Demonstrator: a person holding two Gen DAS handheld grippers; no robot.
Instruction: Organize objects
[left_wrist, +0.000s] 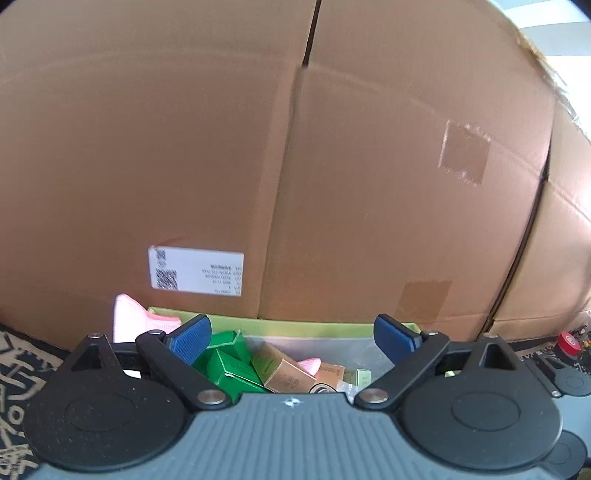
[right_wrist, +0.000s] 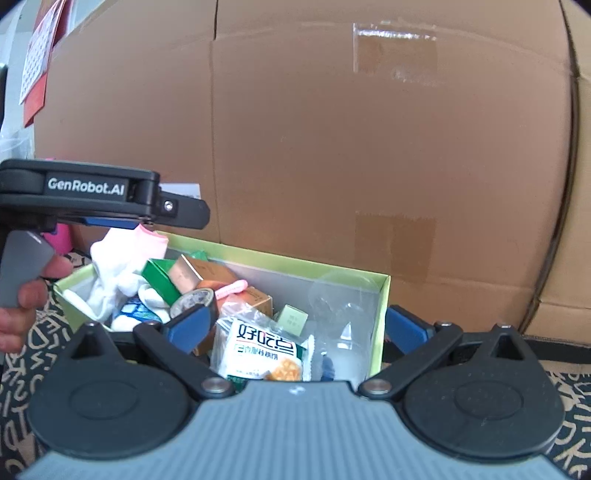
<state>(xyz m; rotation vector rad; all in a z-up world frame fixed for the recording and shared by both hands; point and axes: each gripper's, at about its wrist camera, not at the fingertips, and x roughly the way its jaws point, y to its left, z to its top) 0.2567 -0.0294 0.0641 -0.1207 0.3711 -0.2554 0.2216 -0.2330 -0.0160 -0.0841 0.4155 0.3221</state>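
Note:
A light-green open box (right_wrist: 384, 295) sits on a patterned mat and holds mixed items: white and pink socks (right_wrist: 122, 266), green cartons (right_wrist: 159, 275), a gold carton (right_wrist: 188, 273), a tape roll (right_wrist: 194, 301), a snack packet (right_wrist: 264, 350) and clear plastic (right_wrist: 343, 314). My right gripper (right_wrist: 297, 332) is open over the box's near side, empty. My left gripper (left_wrist: 293, 339) is open and empty above the box (left_wrist: 295, 326), over green cartons (left_wrist: 225, 360) and a gold carton (left_wrist: 284, 371). The left gripper also shows in the right wrist view (right_wrist: 177, 210), held above the box's far left corner.
A large cardboard box (left_wrist: 295, 147) stands right behind the green box and fills both views (right_wrist: 332, 147). A red tape roll (left_wrist: 570, 343) lies on the mat at the right. A red calendar (right_wrist: 40, 55) hangs at the far left. A pink object (right_wrist: 62, 236) sits behind the left gripper.

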